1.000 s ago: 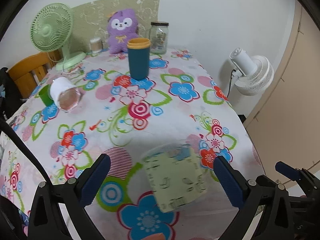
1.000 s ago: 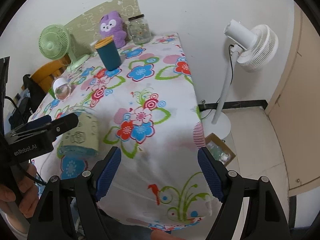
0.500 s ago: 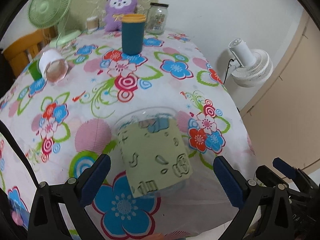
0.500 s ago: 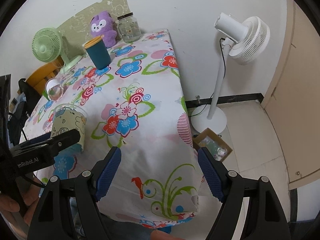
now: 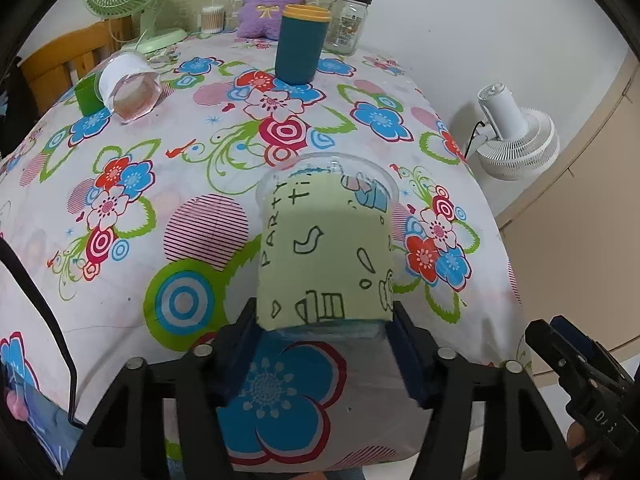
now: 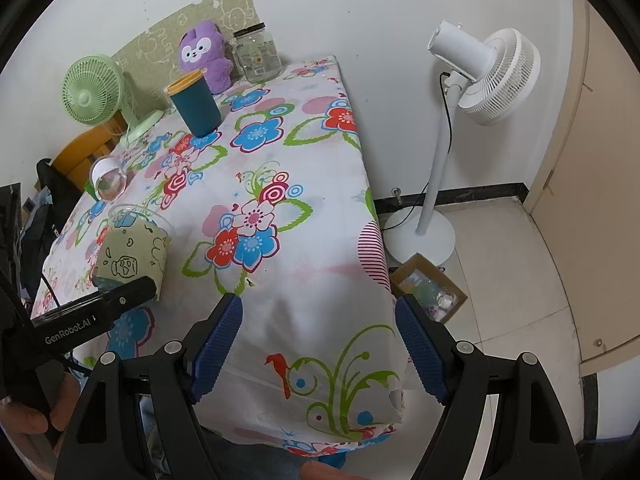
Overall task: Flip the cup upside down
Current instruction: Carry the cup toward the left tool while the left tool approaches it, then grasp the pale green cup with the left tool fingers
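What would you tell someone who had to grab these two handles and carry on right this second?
Left gripper: shut on the clear cup with the green sleeve, gripping near its base.
Right gripper: open, holding nothing, over the tablecloth's near edge.
The cup stands mouth-up near the front of the table.
Done: the grasp.
Left: lift, turn it over, set it rim-down.

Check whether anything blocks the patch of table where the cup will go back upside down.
Nothing visible does. The left gripper grips the cup near its base, and the tablecloth around it is bare; the teal tumbler stands far behind.
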